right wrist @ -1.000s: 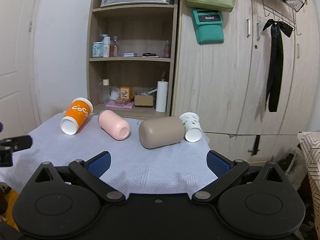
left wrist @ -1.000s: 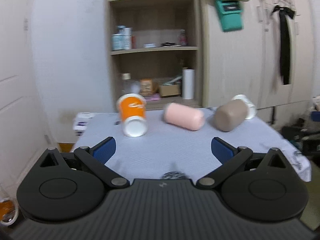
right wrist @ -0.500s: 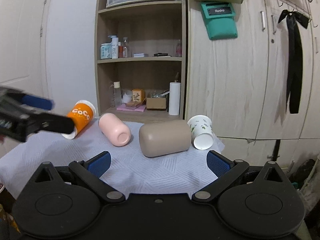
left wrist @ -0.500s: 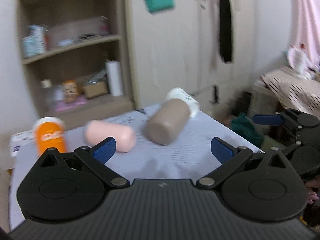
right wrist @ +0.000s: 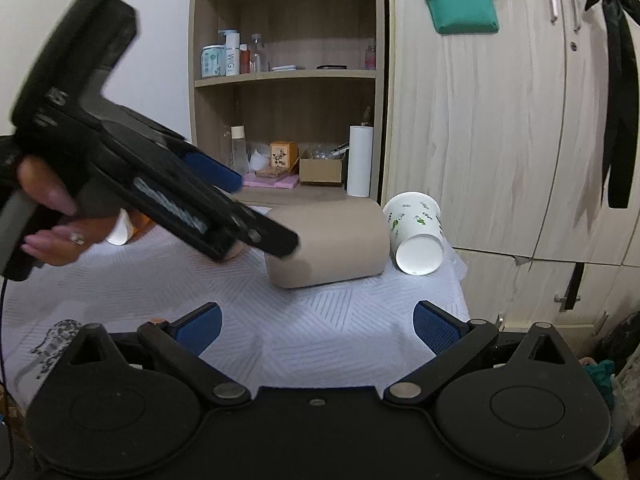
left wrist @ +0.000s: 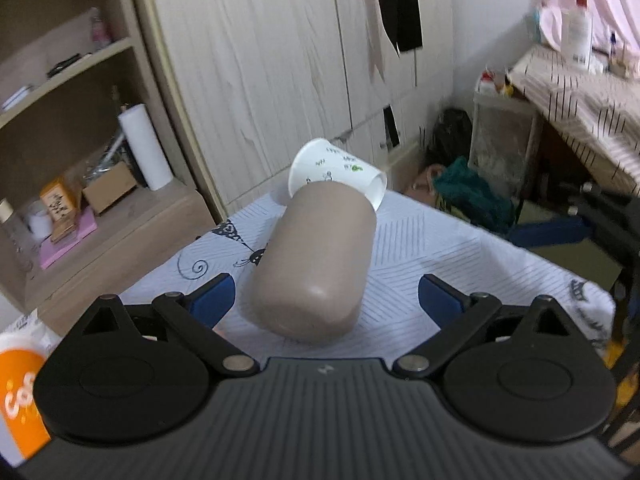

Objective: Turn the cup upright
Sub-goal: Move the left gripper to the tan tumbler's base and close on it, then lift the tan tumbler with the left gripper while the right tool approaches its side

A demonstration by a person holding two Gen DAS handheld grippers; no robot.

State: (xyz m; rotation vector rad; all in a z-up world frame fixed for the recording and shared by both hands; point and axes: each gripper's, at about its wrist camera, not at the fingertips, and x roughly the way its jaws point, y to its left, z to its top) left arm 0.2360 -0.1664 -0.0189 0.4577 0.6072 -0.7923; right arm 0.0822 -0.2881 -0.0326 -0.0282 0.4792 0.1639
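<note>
Your left gripper (left wrist: 322,296) gapes wide around the matte taupe cylindrical cup (left wrist: 316,260) lying sideways; your right gripper (right wrist: 316,326) hangs open.

At centre frame we see a plain taupe-brown matte cylindrical cup (left wrist: 316,264). Behind it is a white paper cup (left wrist: 336,174) printed with small green leaf motifs. At lower left of the left wrist view is an orange paper cup (left wrist: 20,396) with white lettering. Our worktop's white cloth (right wrist: 312,320) carries a faint grey chevron line pattern and black cat doodles. Both black hand-held grippers (left wrist: 324,300) (right wrist: 316,322) have blue pads. At upper right hang a teal fabric pouch (right wrist: 460,0) and a black ribbon (right wrist: 618,80) on pale wood-grain doors.
</note>
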